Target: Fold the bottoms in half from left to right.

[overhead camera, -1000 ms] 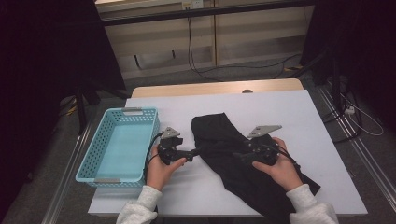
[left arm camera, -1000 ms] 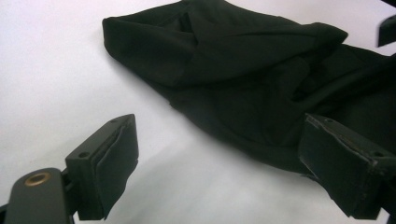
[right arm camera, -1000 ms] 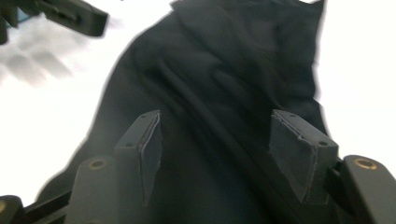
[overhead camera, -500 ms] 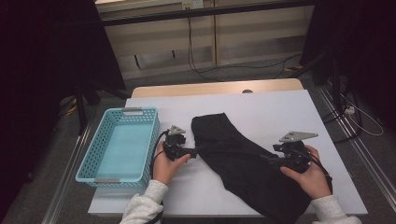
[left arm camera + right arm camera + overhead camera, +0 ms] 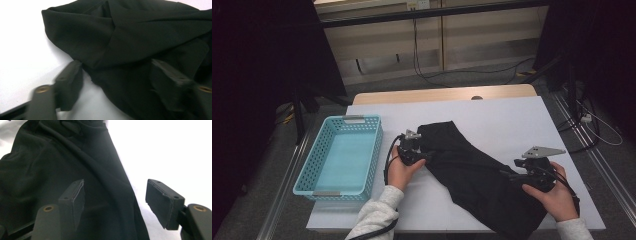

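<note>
- High view: black garment lies on the table, just right of the blue basket. Since the earlier frames your right gripper has slid out to the cloth's far end, away from the basket.
- Left gripper view: your left gripper straddles the hem, jaws part-open, just been closing, not pinching. Risk: shallow bite slips.
- Right gripper view: your right gripper is part-open over a fold, gripping nothing. It may catch one layer only.

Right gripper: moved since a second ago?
Yes. The right gripper has shifted toward the table's right edge, away from the blue basket, from mid-cloth to the black cloth's right end.
</note>
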The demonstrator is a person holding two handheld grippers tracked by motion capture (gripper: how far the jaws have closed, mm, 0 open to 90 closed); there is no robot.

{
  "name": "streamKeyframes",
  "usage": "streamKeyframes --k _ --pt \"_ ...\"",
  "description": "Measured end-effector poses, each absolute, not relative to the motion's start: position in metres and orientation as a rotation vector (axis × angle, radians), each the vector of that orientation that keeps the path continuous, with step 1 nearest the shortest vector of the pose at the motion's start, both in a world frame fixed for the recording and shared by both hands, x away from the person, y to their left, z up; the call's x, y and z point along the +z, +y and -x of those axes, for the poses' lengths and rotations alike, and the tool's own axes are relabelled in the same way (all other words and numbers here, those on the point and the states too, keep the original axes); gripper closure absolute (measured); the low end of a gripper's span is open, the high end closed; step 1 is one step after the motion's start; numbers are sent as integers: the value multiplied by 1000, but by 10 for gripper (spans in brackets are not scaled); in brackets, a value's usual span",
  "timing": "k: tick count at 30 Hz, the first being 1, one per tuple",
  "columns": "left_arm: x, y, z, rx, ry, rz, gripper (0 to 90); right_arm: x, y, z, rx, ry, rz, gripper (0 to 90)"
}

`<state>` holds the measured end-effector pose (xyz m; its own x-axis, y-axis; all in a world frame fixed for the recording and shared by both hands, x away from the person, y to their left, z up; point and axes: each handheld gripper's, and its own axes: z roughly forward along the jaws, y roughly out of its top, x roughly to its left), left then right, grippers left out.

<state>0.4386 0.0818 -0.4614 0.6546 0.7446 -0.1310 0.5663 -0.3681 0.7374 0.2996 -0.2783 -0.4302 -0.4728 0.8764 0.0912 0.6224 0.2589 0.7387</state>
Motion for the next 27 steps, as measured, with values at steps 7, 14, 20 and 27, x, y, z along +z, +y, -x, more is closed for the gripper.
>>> streamKeyframes --k 7,14,20,27 --pt "-459 76 -436 195 1048 -2062 730 -429 -283 -296 1041 2183 -1381 322" --pt "-455 84 -441 164 1086 -2066 811 -428 -285 -295 1032 2180 -1385 325" --pt "-450 110 -444 236 1163 -2047 812 -427 -290 -290 1007 2177 -1387 327" --pt "-449 116 -444 263 1179 -2030 811 -438 -300 -281 976 2200 -1477 354"
